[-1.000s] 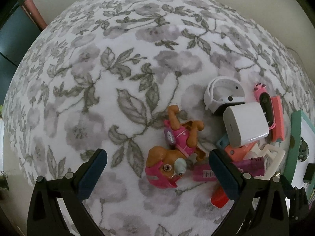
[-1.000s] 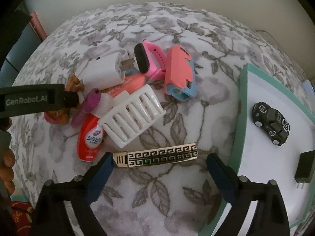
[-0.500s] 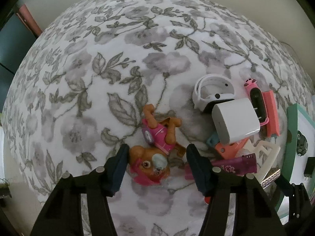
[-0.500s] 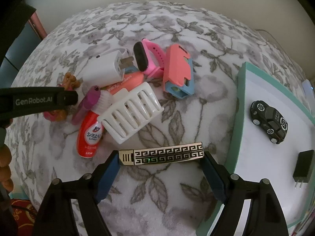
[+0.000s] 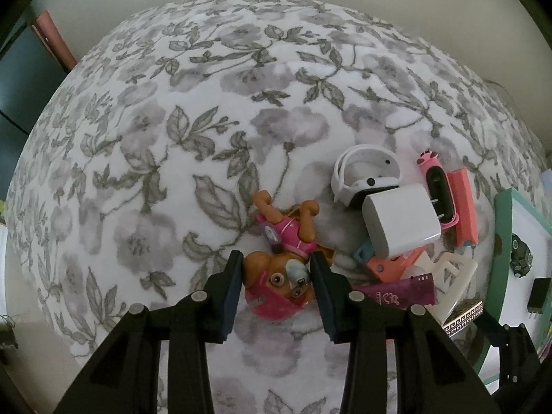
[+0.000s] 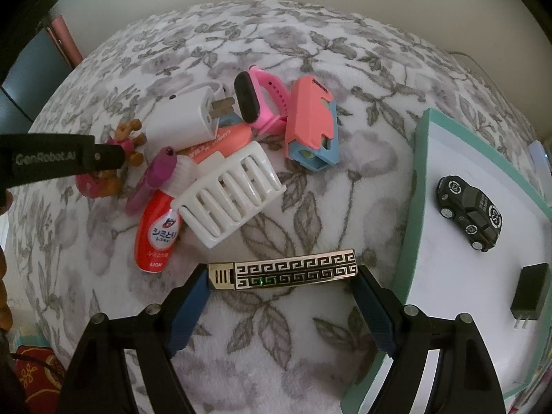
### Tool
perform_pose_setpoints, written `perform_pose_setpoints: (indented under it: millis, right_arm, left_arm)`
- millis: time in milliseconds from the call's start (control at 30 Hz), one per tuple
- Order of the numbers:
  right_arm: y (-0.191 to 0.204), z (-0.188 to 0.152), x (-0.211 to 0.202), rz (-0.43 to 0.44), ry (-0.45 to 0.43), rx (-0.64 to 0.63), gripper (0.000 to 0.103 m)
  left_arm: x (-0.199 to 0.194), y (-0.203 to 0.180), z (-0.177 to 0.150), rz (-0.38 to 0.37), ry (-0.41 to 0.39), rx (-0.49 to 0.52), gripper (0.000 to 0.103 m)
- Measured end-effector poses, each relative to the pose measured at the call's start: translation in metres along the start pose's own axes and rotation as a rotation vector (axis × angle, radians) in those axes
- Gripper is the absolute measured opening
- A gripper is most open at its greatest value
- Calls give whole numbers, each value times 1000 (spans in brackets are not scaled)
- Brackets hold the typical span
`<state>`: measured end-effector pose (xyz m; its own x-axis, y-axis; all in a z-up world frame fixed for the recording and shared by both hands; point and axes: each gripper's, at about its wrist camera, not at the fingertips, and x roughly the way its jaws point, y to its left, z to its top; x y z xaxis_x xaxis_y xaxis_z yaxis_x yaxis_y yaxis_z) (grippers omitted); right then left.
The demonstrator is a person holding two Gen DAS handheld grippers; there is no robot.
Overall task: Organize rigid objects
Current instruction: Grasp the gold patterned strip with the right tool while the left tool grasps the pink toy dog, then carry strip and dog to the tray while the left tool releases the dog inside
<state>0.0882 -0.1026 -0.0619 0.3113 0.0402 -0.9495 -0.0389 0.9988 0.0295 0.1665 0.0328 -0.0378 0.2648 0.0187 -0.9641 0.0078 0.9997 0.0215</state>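
Observation:
A brown toy dog in a pink outfit (image 5: 279, 286) lies on the flowered cloth. My left gripper (image 5: 276, 257) straddles its head, jaws closing, both pads touching the head's sides. In the right wrist view the dog (image 6: 103, 183) shows behind the left gripper's black body (image 6: 65, 162). A gold bar with a black key pattern (image 6: 286, 269) lies crosswise between the pads of my right gripper (image 6: 283, 272), which touch both of its ends. A corner of the bar (image 5: 462, 317) shows in the left wrist view.
Piled beyond the bar are a white slotted holder (image 6: 231, 196), a red bottle (image 6: 157, 234), a purple tube (image 6: 155, 179), a white charger (image 6: 186, 124), a pink watch (image 6: 262, 103) and a coral-blue case (image 6: 310, 127). At right, a teal-rimmed tray (image 6: 419, 172) holds a black toy car (image 6: 469, 214) and black plug (image 6: 529, 293).
The left jaws have come in from wide apart onto the toy dog's head. The right jaws have narrowed onto the ends of the gold bar.

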Motion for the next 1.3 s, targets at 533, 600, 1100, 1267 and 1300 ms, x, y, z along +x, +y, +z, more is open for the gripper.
perform_pose_setpoints:
  millis: [533,600,1100,1267,1300]
  right_arm:
    - [-23,9,-54,31,-119,74,84]
    - [-33,7,-59,22,-123,103,84]
    - [-130,-22,-66,-72,-40,388,84]
    - [-161,-40,-63,-107,0,471,84]
    - [-167,-44,-63,-114,4,487,84]
  left_arm:
    - [-81,4,5,-11,-239,18,41]
    - [-86,0,6,-25,-252,26,41]
    - [-92,-75,-21,-106,-226,182,41]
    - [-90,-110,-38,-141,-202,261,41]
    - [-90,-118,-42,-151,-198,277,41]
